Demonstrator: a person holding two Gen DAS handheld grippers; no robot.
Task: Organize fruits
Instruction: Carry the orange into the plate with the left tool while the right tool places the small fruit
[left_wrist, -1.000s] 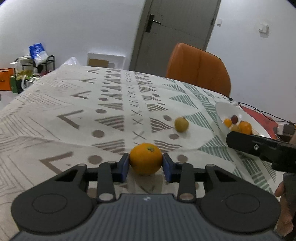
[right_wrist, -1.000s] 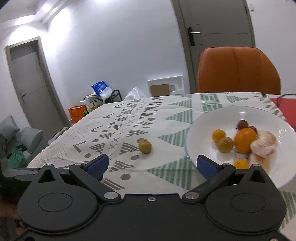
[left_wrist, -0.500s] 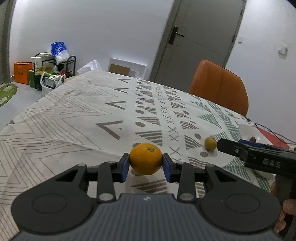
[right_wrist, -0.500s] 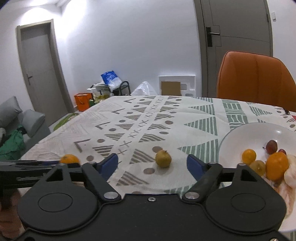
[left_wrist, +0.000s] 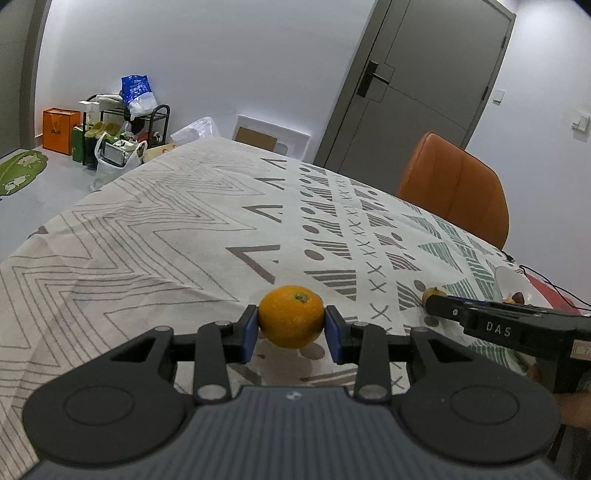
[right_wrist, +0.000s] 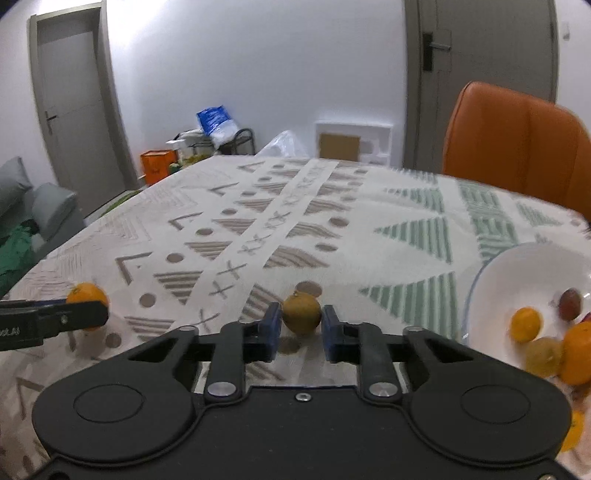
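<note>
the table (left_wrist: 155, 236) wore a patterned cloth with grey chevrons and green triangles. a white bowl (right_wrist: 517, 273) of fruit sat on it, and a small yellow-green fruit (right_wrist: 301, 312) lay on the cloth just left of that bowl.

An orange (left_wrist: 291, 316), round and bright with its green stem scar turned up, sits clamped between the blue pads of the left fingers (left_wrist: 248, 331). A small yellow-brown fruit (right_wrist: 301, 312), dull-skinned with a short stem on top, sits between the right fingers (right_wrist: 271, 326). To the right of those fingers, a white bowl (right_wrist: 491, 280) holds more small fruit.
</note>
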